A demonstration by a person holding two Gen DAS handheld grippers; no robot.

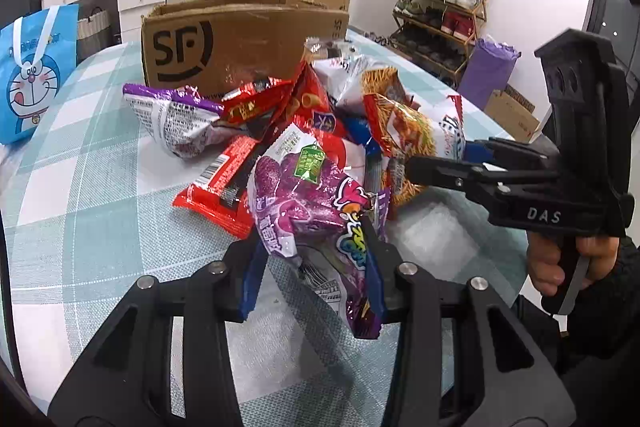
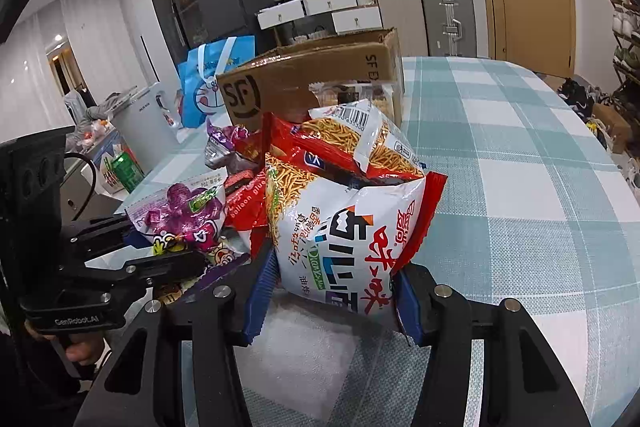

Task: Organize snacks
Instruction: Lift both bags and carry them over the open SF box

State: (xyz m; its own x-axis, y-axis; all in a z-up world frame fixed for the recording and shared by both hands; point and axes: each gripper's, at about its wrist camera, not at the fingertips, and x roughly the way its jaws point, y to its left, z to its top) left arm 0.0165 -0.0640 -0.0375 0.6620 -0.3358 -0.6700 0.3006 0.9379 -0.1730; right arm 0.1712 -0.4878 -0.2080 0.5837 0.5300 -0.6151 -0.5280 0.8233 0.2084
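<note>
Both grippers have a bag each right now. The left gripper (image 1: pixel 316 267) has its fingers clamped on the lower end of the purple candy bag (image 1: pixel 316 211), which sits at the near edge of the snack pile (image 1: pixel 304 123), around 6 o'clock from the cardboard box (image 1: pixel 240 43). The right gripper (image 2: pixel 332 291) has its blue pads pressed against both sides of the white noodle snack bag (image 2: pixel 352 239), at roughly 5 o'clock from the same box in its own view.

Handling-wise, I'd guess these are all super light, puffy and crinkly. The film looks glossy, so probably slippery, and the noodle stuff inside would crush if you squeeze hard. The body of the noodle bag bulges between the pads, so it seems like a soft air-cushion grip. Pinching the flat sealed seam at the end would likely hold better than the fat middle. The purple bag looks flatter and floppy, so it'll probably dangle once lifted.

The box stands open at the far side of the checked tablecloth (image 1: pixel 80 187), touching the pile, which seems the obvious place to put them.
</note>
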